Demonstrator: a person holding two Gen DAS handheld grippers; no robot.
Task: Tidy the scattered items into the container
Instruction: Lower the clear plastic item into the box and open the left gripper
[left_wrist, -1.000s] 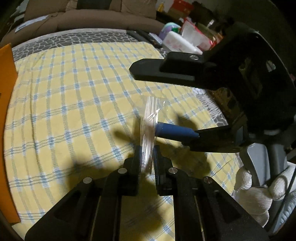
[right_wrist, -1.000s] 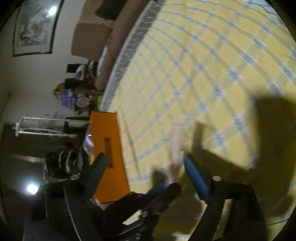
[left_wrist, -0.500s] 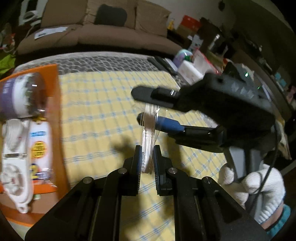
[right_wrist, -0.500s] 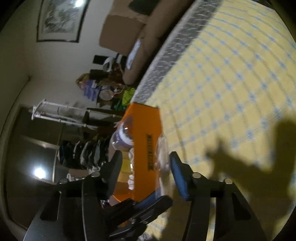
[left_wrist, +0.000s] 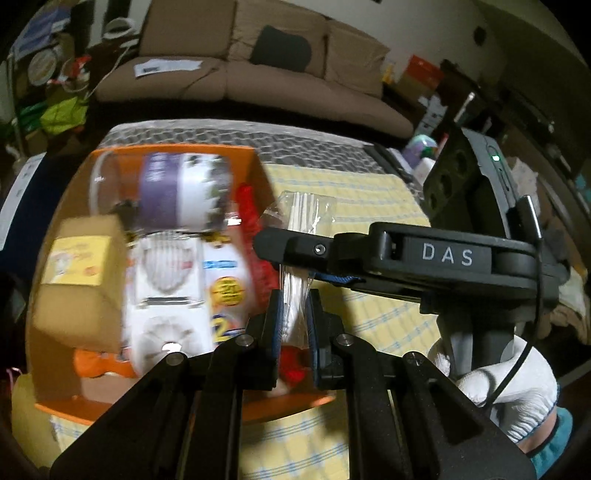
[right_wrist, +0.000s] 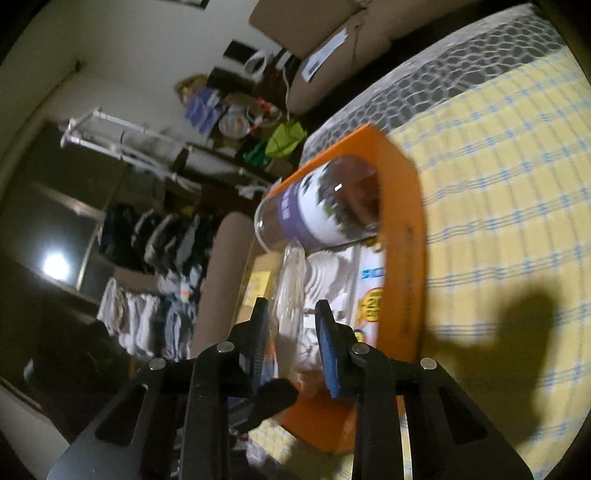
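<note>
Jar (left_wrist: 181, 192), carton (left_wrist: 79, 280) crowding orange box (right_wrist: 406, 236)

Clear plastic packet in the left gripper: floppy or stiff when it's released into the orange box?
Probably light and floppy: the clear plastic packet is thin, crinkled film, standing unsupported above the left gripper. Likely slippery, since the film is glossy. Its white contents look stiffer.

Room lighting is dim and warm. A bright lamp (right_wrist: 55, 266) glares at far left of the right tongs' view. Hard dark shadows fall on the checked cloth (right_wrist: 517, 206) to their right. The box contents (left_wrist: 166, 258) ahead of the left tongs are motion-blurred. Fisheye bending and black corners affect both views.
</note>
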